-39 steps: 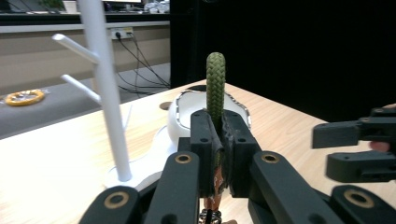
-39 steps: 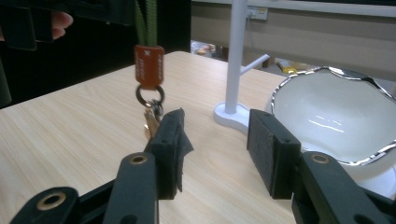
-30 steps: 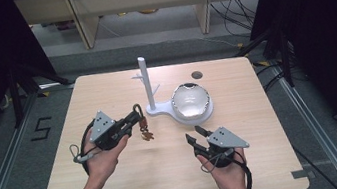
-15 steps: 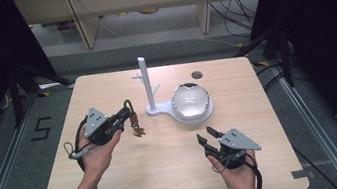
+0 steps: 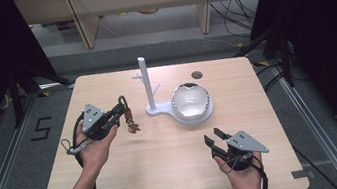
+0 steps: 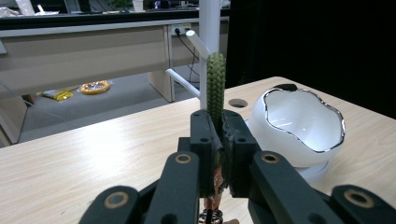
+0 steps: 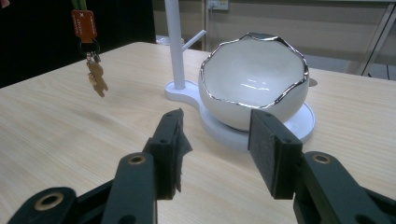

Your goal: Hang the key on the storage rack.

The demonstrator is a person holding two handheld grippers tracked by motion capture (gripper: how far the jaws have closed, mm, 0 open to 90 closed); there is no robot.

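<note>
My left gripper [image 5: 121, 104] is shut on the green braided loop [image 6: 215, 88] of a keychain [image 5: 130, 121]. Its orange tag [image 7: 84, 25] and brown charm [image 7: 96, 77] hang free above the table, left of the white peg stand [image 5: 146, 82]. A white egg-shaped bowl [image 5: 190, 100] with a silver rim sits on the stand's base. My right gripper [image 5: 213, 135] is held near the front right of the table and points at the bowl [image 7: 254, 84]. It stands open; its jaws have just been opening a little, with nothing between them.
The light wooden table [image 5: 119, 182] has a small dark round hole [image 5: 197, 75] behind the bowl. Beyond its far edge are shelves and cables on the floor. Dark curtains flank both sides.
The left hand has carried the keychain a little left, away from the stand. The right hand has drifted right and toward the table's near edge.
</note>
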